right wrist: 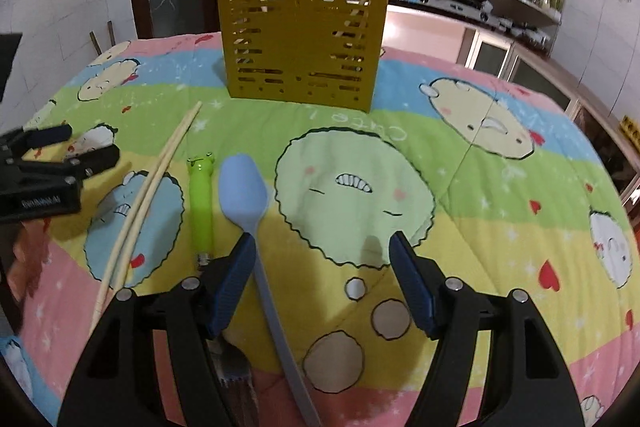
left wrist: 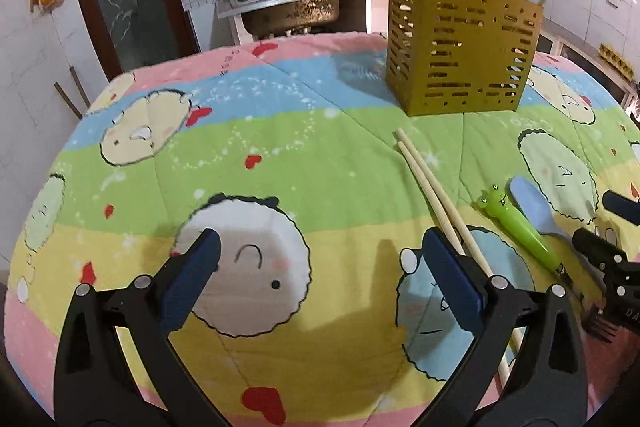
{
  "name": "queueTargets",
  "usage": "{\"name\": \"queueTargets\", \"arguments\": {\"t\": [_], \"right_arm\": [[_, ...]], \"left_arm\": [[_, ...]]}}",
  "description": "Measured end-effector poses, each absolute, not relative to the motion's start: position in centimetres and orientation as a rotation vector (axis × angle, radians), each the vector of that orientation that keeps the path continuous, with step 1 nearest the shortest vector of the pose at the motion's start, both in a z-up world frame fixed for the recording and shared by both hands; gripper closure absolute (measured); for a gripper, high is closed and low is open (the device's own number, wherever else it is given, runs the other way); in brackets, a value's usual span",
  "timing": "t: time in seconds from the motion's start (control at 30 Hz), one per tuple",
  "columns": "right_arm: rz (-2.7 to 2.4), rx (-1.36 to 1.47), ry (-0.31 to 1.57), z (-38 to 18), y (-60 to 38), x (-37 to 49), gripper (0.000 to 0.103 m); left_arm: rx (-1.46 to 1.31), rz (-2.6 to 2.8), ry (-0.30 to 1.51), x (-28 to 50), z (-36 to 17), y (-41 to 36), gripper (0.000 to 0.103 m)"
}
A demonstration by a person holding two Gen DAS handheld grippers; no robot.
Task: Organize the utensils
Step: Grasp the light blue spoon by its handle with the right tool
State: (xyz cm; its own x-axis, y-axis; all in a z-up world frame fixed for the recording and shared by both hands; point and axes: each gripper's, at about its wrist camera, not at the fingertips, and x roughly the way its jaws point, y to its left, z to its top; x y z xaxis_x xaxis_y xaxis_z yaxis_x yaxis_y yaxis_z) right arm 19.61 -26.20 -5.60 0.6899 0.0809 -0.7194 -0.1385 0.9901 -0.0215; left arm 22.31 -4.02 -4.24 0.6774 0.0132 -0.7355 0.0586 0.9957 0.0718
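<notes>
Both tools released, nothing held: left gripper [left wrist: 318,281] jaws spread wide over the quilt [left wrist: 280,131], right gripper [right wrist: 324,285] jaws spread too, hovering low over the near edge

Task things: olive slotted utensil holder [right wrist: 300,39] stands upright toward the far edge of the quilt, several chopsticks already standing in it. Still loose on the quilt, near edge, side by side: pair of chopsticks [right wrist: 150,187], frog-handled fork [right wrist: 201,203], blue silicone spoon [right wrist: 244,187]. Fork tines sit under the right gripper's left finger, partly hidden

Risks, my read:
- spoon handle runs just inside the right gripper's left pad [right wrist: 230,287], not centred. Close like that and it likely gets shoved sideways or pinched off-centre and swivels
- fork lies just beside the spoon; a wide closing sweep could catch both
- quilt is soft and padded: pressing down to get under a thin handle may drag fabric into the pads, or shift the holder if the cloth pulls
- chopsticks lie touching along most of their length; the left gripper's right finger is right over them, easy to grab one and roll the other away
- holder looks light and is already carrying tall sticks. A hard, angled drop of the long spoon could tip it
- grippers work near each other at the near edge, collision possible

Writing: faint "Cute" on the quilt in front of the holder; a white label on the left gripper body, seen from the right wrist, too blurred to read; bottle labels on the far shelf illegible
</notes>
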Motion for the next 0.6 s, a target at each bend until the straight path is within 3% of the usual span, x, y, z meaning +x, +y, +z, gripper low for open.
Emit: {"name": "queueTargets", "arguments": {"t": [0.6], "right_arm": [[0.162, -0.092, 0.886, -6.1, -22.7, 24.1, 0.044]], "left_arm": [[0.073, -0.003, 0.853, 24.9, -4.8, -3.8, 0.005]]}}
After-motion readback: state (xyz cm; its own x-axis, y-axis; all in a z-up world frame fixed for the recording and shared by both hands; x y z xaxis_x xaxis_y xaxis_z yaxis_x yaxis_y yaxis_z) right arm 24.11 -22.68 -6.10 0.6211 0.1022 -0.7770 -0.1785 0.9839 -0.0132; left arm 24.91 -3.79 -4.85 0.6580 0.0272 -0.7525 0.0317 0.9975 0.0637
